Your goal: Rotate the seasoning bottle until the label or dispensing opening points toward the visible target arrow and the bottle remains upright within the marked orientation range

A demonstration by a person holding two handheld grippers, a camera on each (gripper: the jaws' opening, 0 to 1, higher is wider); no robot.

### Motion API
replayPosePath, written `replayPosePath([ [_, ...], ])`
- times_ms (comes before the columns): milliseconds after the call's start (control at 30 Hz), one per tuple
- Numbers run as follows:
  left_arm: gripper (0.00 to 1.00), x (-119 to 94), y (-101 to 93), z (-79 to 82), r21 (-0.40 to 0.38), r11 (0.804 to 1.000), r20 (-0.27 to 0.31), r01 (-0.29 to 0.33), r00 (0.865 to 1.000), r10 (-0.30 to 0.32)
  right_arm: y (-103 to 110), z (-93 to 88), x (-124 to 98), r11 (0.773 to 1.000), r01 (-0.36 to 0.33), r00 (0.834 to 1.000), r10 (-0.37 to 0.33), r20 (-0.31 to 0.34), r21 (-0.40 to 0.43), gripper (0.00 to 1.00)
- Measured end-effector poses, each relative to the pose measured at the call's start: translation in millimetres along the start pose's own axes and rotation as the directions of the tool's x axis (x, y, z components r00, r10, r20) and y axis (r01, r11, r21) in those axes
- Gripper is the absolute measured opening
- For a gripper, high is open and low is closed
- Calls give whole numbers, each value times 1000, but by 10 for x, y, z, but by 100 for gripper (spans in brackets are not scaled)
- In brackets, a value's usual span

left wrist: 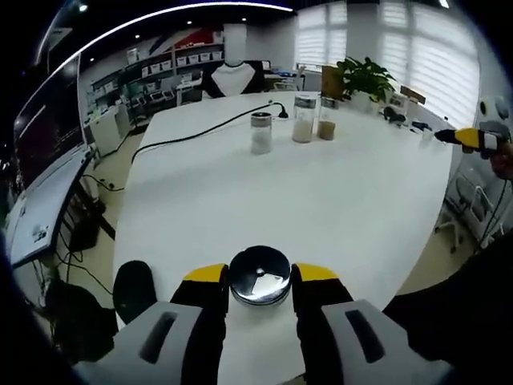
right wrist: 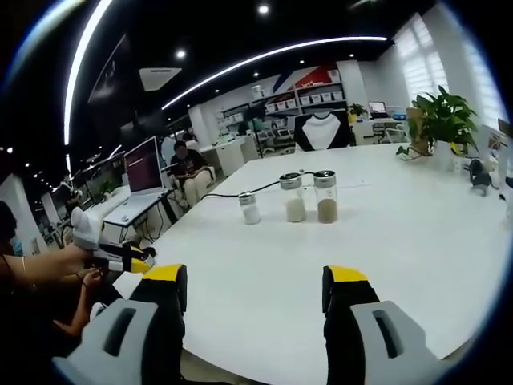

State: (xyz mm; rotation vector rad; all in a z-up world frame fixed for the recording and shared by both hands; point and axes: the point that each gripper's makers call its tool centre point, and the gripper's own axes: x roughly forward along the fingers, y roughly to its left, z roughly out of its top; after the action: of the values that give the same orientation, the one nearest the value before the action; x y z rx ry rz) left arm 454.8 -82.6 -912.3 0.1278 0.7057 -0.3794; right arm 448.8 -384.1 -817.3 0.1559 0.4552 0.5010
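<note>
We cannot tell whether the left gripper (left wrist: 260,281) touches the seasoning bottle (left wrist: 260,275) between its jaws, and the body below that shiny cap is hidden, as is any label. The three far jars (right wrist: 292,197) are too small to read. The right gripper (left wrist: 473,138) is cut off at the right edge.

A potted plant (right wrist: 446,120) and a black cable (left wrist: 210,129) rest on the white table (right wrist: 401,241).
</note>
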Motion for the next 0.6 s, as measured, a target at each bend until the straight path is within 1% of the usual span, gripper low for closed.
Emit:
replayPosePath([
  [133,33,19,-26,26,18,1000,6,7,1000,-7,-13,11,7,1000,2,1000,-2,1,1,68],
  [233,33,40,-7,48,8,1000,7,2,1000,-2,-25,27,9,1000,3,1000,-3,5,1,68],
  [433,33,72,25,101,14,1000,13,-7,1000,7,-69,38,6,1000,12,1000,-12,7,3,68],
  [600,33,123,16,121,11,1000,12,-7,1000,7,-106,42,8,1000,18,1000,-18,7,5,68],
])
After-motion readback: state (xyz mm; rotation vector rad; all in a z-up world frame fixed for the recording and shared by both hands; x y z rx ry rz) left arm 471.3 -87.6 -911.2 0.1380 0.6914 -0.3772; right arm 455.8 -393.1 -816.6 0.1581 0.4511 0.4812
